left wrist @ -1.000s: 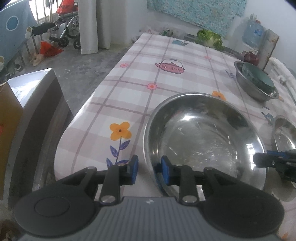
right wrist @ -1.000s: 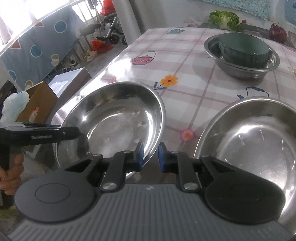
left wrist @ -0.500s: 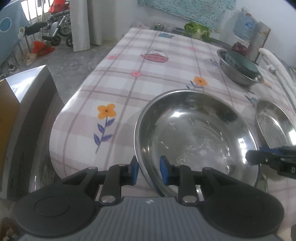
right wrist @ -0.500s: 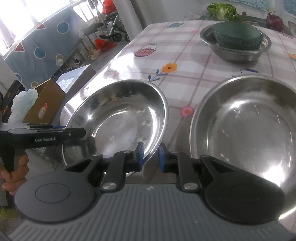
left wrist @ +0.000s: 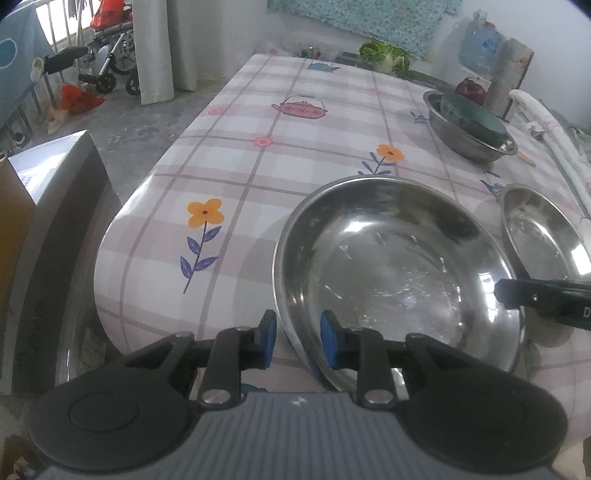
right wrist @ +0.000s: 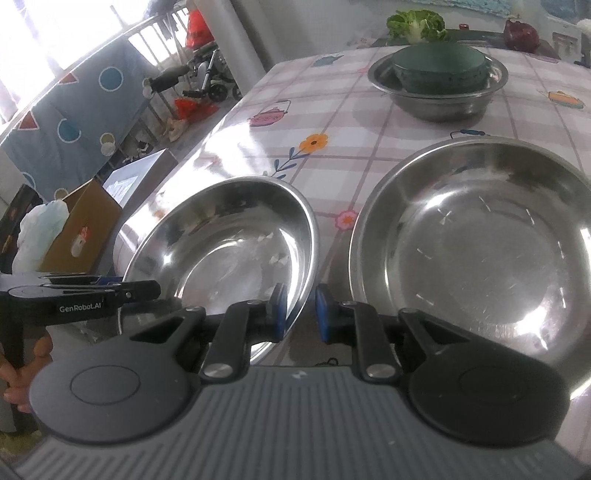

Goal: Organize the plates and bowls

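A steel plate [left wrist: 391, 273] is held tilted above the table's near left corner. My left gripper [left wrist: 298, 338] straddles its near-left rim, one blue pad on each side, gripping it. My right gripper [right wrist: 298, 308] grips the same plate [right wrist: 229, 243] at its opposite rim. A second steel plate [right wrist: 476, 251] lies on the table to the right, also in the left wrist view [left wrist: 543, 236]. A dark green bowl [right wrist: 437, 72] sits inside a steel basin [right wrist: 439, 98] at the back.
The checked tablecloth [left wrist: 266, 162] has its left edge and near corner close by. A cardboard box [right wrist: 85, 225] and a grey box [left wrist: 48, 206] stand on the floor to the left. Lettuce [right wrist: 415, 20] and a dark red vegetable [right wrist: 522, 33] are at the far end.
Both grippers have lifted the held plate and tipped it, and carried it a little back and left from the second plate. Both cameras have risen.
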A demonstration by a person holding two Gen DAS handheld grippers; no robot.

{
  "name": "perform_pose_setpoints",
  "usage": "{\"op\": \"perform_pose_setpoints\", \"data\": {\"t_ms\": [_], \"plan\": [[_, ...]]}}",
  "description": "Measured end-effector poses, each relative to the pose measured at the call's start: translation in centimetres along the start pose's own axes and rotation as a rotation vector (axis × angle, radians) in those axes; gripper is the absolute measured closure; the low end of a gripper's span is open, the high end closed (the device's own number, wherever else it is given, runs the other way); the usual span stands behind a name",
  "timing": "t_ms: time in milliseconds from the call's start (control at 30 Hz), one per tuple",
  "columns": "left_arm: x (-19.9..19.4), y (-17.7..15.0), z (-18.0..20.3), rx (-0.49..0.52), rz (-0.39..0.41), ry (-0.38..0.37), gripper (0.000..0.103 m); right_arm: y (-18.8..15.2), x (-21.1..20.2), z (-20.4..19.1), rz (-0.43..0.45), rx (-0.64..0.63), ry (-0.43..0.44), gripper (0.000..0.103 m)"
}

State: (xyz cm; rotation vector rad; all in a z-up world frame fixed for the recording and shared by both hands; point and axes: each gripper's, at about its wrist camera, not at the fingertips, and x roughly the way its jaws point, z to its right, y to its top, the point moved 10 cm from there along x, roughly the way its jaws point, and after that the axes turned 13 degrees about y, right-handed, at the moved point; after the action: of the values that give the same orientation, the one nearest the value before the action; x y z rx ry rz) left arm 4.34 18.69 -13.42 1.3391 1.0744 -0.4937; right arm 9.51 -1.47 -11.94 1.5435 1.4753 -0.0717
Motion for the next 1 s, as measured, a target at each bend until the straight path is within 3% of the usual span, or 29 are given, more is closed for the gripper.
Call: {"op": "perform_pose_setpoints", "data": {"t_ms": [700, 1000], "plan": [[0.3, 0.5, 1.0, 0.025, 0.020, 0.014, 0.069, 0.5, 1.3, 0.1, 0.011, 0.009, -0.009, 0.087], [0.4, 0.5, 1.7, 0.066, 0.032, 0.055, 0.064, 0.5, 1.5, 0.2, 0.016, 0.013, -0.012, 0.087]]}}
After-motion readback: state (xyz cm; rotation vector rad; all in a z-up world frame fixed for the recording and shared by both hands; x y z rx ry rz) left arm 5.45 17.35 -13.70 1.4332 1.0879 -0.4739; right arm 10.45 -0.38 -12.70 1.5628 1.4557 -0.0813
